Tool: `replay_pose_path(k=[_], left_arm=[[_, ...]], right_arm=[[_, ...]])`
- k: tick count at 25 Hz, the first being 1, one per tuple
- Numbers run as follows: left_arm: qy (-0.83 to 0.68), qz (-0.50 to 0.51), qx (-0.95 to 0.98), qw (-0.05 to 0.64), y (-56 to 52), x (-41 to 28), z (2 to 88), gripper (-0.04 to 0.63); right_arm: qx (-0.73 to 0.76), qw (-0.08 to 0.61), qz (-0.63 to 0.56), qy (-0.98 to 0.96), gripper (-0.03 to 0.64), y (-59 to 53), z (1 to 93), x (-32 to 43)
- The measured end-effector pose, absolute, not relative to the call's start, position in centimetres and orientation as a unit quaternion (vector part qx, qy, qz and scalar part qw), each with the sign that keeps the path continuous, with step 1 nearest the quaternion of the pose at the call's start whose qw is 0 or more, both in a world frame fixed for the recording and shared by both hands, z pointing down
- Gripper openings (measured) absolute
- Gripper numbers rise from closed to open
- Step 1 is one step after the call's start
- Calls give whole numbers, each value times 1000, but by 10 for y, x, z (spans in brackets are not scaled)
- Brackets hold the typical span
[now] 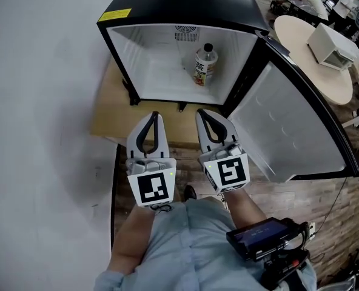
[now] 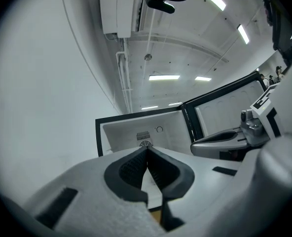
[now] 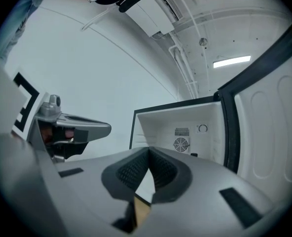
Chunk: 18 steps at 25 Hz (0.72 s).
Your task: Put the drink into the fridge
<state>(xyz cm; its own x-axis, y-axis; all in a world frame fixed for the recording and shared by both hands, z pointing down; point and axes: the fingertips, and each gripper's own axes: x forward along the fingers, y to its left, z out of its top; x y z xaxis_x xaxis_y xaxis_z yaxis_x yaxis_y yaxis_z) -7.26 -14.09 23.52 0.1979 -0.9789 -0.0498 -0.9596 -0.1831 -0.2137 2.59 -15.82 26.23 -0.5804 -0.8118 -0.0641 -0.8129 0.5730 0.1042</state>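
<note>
The drink, a bottle [image 1: 205, 64] with a black cap and printed label, stands upright inside the open black mini fridge [image 1: 173, 56], right of centre on its white floor. Both grippers hang side by side in front of the fridge opening, apart from the bottle. My left gripper [image 1: 154, 115] is shut with nothing between its jaws; in its own view the left gripper [image 2: 147, 150] has its tips touching. My right gripper [image 1: 199, 112] is also shut and empty, and the right gripper [image 3: 148, 150] shows its tips meeting. The bottle is hidden in both gripper views.
The fridge door [image 1: 295, 126] stands swung wide open to the right. The fridge sits on a low wooden stand [image 1: 116, 114] against a white wall [image 1: 40, 102]. A round table [image 1: 316, 53] with a white box stands at the back right. A device hangs at the person's waist [image 1: 261, 235].
</note>
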Motion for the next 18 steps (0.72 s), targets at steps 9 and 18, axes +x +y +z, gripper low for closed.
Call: replay_pose_path(k=[9, 18], left_arm=[[625, -49, -772, 105, -139, -66, 237, 8], [618, -55, -777, 102, -140, -62, 241, 9]], right_arm=[[-457, 4, 54, 888, 5, -155, 269, 29], [-463, -1, 37, 886, 5, -155, 272, 29]])
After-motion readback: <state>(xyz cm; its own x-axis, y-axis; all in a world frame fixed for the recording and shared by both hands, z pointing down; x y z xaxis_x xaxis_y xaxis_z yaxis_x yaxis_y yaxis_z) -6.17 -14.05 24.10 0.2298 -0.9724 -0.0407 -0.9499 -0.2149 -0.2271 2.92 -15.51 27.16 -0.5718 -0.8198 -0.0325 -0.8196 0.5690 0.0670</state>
